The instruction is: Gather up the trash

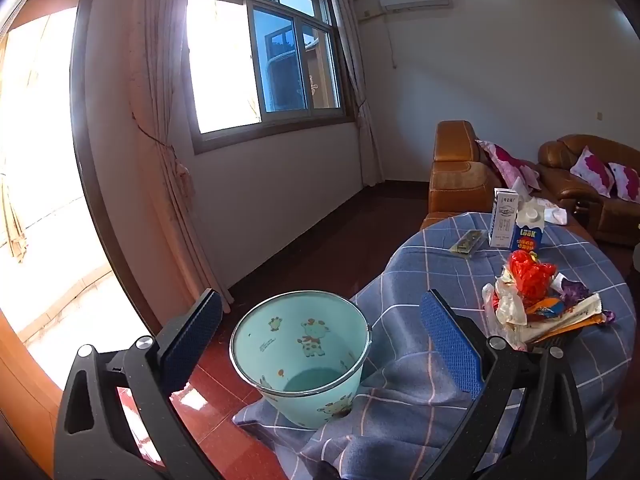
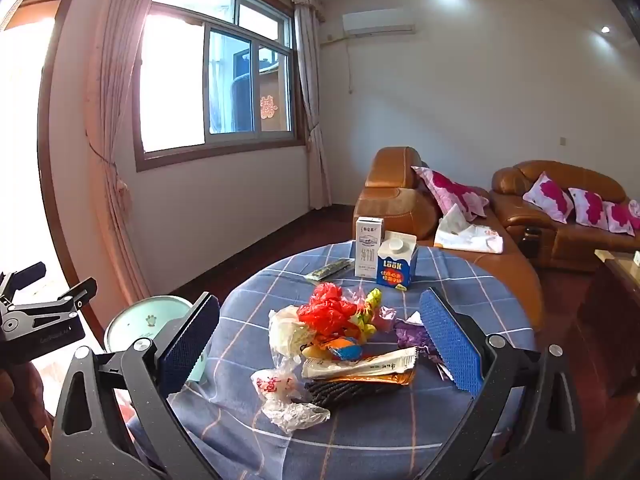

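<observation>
**Both grippers wide open, nothing held**

My left gripper (image 1: 320,344) hangs tilted slightly downward, jaws spread wide, pads bare. My right gripper (image 2: 320,344) matches it: angled a little down, jaws fully apart, gripping nothing. From the right wrist view, the left gripper shows at the left edge.

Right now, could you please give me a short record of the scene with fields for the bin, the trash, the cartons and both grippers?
bin: pale green bucket with cartoon print, on the floor beside the table, looks empty
trash: pile of wrappers and bags on the checked tablecloth, red plastic bag on top
cartons: white milk carton and blue carton, upright, side by side behind the pile
left gripper: open, holding nothing, facing the bucket
right gripper: open, holding nothing, facing the pile
</observation>
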Demonstrator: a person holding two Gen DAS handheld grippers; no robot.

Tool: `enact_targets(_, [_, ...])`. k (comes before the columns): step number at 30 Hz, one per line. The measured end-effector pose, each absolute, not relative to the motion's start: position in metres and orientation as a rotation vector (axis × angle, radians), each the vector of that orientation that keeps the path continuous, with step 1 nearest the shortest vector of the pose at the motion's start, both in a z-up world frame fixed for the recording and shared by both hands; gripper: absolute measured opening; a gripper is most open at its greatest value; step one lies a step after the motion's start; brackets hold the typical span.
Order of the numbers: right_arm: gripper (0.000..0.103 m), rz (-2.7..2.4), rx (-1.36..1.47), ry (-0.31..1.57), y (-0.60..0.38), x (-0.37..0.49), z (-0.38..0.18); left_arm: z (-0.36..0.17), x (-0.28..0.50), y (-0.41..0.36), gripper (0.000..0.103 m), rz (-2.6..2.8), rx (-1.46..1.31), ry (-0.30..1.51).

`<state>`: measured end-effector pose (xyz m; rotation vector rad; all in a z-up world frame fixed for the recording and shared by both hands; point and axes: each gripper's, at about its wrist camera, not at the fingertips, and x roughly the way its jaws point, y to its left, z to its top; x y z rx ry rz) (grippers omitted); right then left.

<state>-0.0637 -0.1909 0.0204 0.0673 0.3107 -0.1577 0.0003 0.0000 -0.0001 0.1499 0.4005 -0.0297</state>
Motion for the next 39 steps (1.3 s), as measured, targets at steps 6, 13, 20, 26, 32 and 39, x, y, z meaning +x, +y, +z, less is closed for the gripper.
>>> enact_targets(6, [0.098,-0.158,0.077,0.317,-0.193,-0.065,0.021,0.007,0.001,0.001,0.097,-0.023,0.152,0.399])
enact_targets(13, [0.098,-0.164,0.09,0.325,-0.198,-0.062,0.02,0.008,0.013,-0.002,0.097,-0.005,0.148,0.396])
enact_targets(20, [0.098,-0.165,0.097,0.331,-0.199,-0.061,0.019,0.009,-0.003,0.006,0.097,-0.004,0.154,0.368])
enact_targets(26, [0.098,-0.171,0.103,0.332,-0.202,-0.06,0.016,0.011,-0.003,0.008,0.097,0.005,0.156,0.365])
enact_targets(32, [0.098,-0.172,0.106,0.336,-0.204,-0.059,0.015,0.011,-0.003,0.008,0.097,0.006,0.156,0.365])
enact_targets(39, [0.098,-0.174,0.108,0.337,-0.204,-0.059,0.014,0.011,-0.001,0.009,0.097,0.008,0.158,0.366])
